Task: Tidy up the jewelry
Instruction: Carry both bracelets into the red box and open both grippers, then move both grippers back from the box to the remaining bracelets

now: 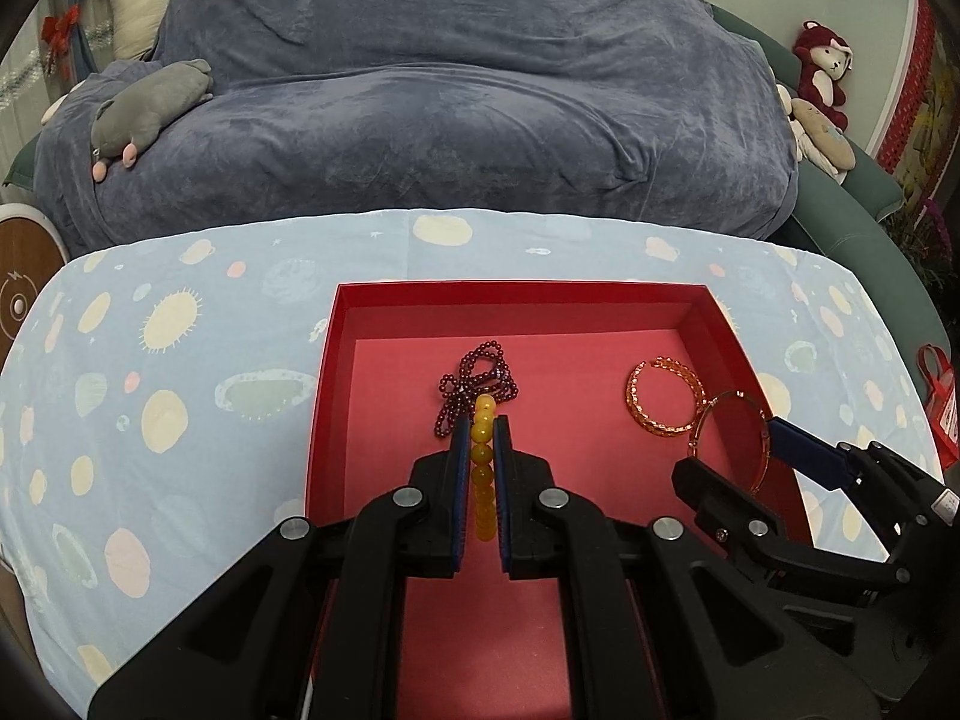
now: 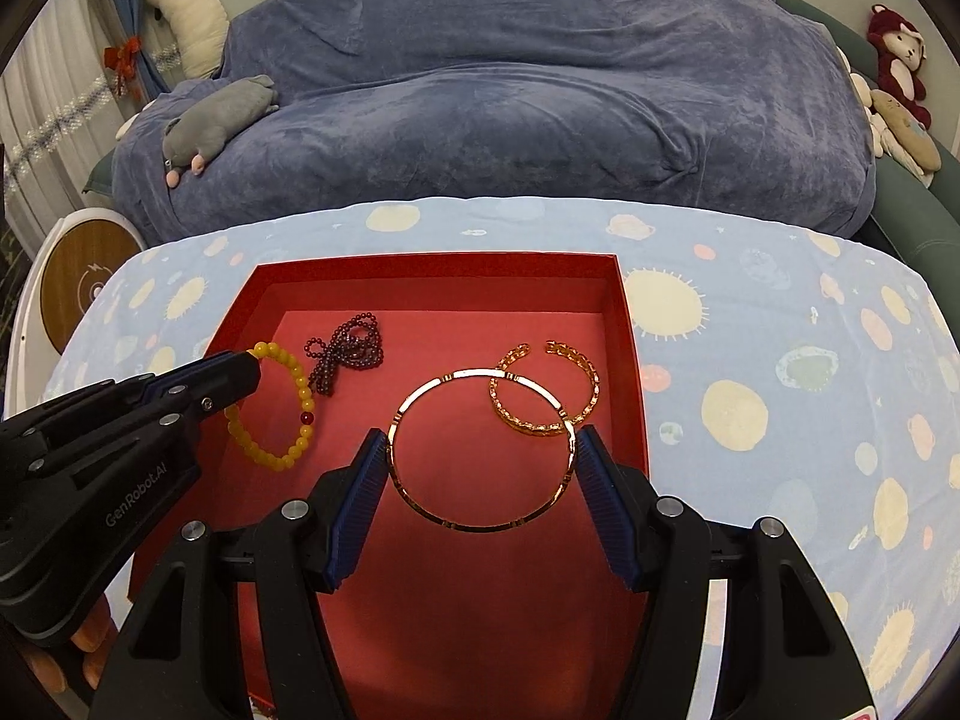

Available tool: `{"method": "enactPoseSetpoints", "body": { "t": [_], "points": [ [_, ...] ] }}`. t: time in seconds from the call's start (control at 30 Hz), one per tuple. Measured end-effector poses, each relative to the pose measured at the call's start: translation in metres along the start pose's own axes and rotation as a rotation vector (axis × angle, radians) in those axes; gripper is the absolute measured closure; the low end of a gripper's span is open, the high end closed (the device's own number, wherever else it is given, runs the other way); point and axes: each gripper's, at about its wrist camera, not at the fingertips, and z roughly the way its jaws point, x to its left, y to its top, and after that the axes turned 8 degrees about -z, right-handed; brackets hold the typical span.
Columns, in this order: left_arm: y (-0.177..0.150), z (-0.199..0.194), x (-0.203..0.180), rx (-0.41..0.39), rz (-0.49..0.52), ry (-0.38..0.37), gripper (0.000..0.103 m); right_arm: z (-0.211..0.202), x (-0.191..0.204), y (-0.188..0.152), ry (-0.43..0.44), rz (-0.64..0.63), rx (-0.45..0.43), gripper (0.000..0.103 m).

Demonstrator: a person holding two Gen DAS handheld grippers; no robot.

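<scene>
A red open box (image 1: 324,360) (image 2: 630,360) sits on the patterned tablecloth. My left gripper (image 1: 482,429) is shut on a yellow bead bracelet (image 1: 483,468) (image 2: 282,402) and holds it edge-on over the box floor. A dark purple bead string (image 1: 477,384) (image 2: 348,348) lies just beyond it. My right gripper (image 2: 480,444) is shut on a thin gold bangle (image 2: 480,450) (image 1: 735,438), its pads on the ring's two sides. A gold chain-link cuff (image 2: 546,396) (image 1: 666,402) lies in the box under the bangle's far edge.
The table has a light blue cloth with planet prints (image 1: 150,372) (image 2: 780,396). Behind it is a sofa under a blue-grey cover (image 1: 450,108) with plush toys (image 1: 150,108). A round wooden-topped device (image 2: 78,282) stands at the left.
</scene>
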Motion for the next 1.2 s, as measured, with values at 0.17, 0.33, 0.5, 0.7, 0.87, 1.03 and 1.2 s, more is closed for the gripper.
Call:
{"method": "enactPoseSetpoints", "body": {
  "t": [0.17,0.33,0.5,0.7,0.87,1.03,1.2],
  "points": [
    [0.001,0.004,0.004,0.008,-0.008,0.006,0.095,0.005,0.000,0.002,-0.015,-0.003,0.006,0.041],
    [0.001,-0.004,0.008,-0.004,-0.027,0.015,0.071,-0.005,0.001,0.003,-0.027,-0.008,-0.013,0.036],
    [-0.001,-0.024,0.012,-0.027,-0.039,0.007,0.070,-0.027,-0.001,0.001,-0.020,0.005,-0.035,0.036],
    [-0.008,-0.052,0.014,-0.056,-0.039,0.009,0.070,-0.055,0.001,-0.011,-0.021,0.017,-0.056,0.036],
    [-0.021,-0.074,0.010,-0.066,-0.025,0.014,0.070,-0.077,0.008,-0.030,-0.025,0.005,-0.066,0.036],
    [-0.039,-0.092,0.009,-0.061,-0.022,0.010,0.070,-0.097,0.013,-0.051,-0.020,0.008,-0.065,0.036],
    [-0.059,-0.105,0.008,-0.055,-0.017,0.010,0.070,-0.111,0.017,-0.073,-0.019,0.010,-0.060,0.036]
  ]
}}
